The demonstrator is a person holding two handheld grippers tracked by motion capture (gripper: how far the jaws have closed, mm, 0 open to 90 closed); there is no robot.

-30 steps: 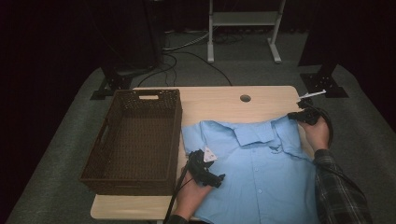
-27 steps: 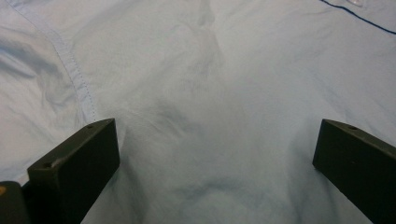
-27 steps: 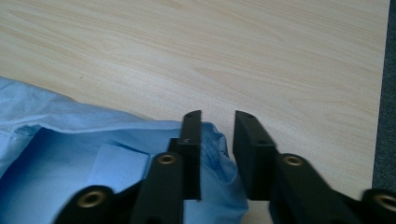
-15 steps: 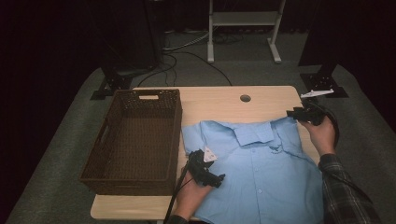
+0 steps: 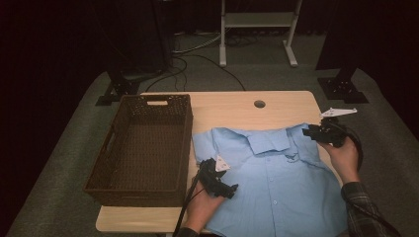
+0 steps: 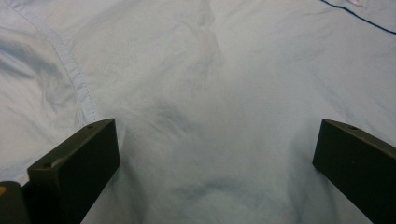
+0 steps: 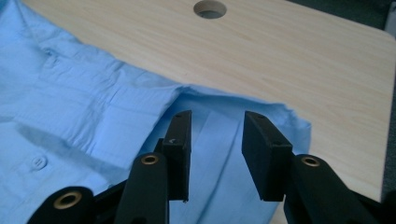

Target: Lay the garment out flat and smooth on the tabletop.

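Note:
A light blue button shirt (image 5: 276, 182) lies spread front-up on the wooden table (image 5: 232, 108), collar toward the far side. My left gripper (image 5: 231, 188) rests low over the shirt's left side. Its jaws stand wide apart over bare fabric (image 6: 210, 70), so the left gripper (image 6: 217, 154) is open and grips nothing. My right gripper (image 5: 309, 132) hovers just above the shirt's right shoulder (image 7: 233, 121). Its jaws have just come apart from shut and eased in slightly. The right gripper (image 7: 215, 149) has nothing between its pads.
A dark woven basket (image 5: 184, 148) stands on the table's left half, touching the shirt's left edge. A cable hole (image 5: 259, 104) sits near the far edge, with bare wood (image 7: 303, 60) beyond the collar. Stands and cables lie on the floor behind.
The right gripper has shifted a little toward the near side at the shirt's right shoulder, and its jaws have parted. The left gripper has stayed in place.

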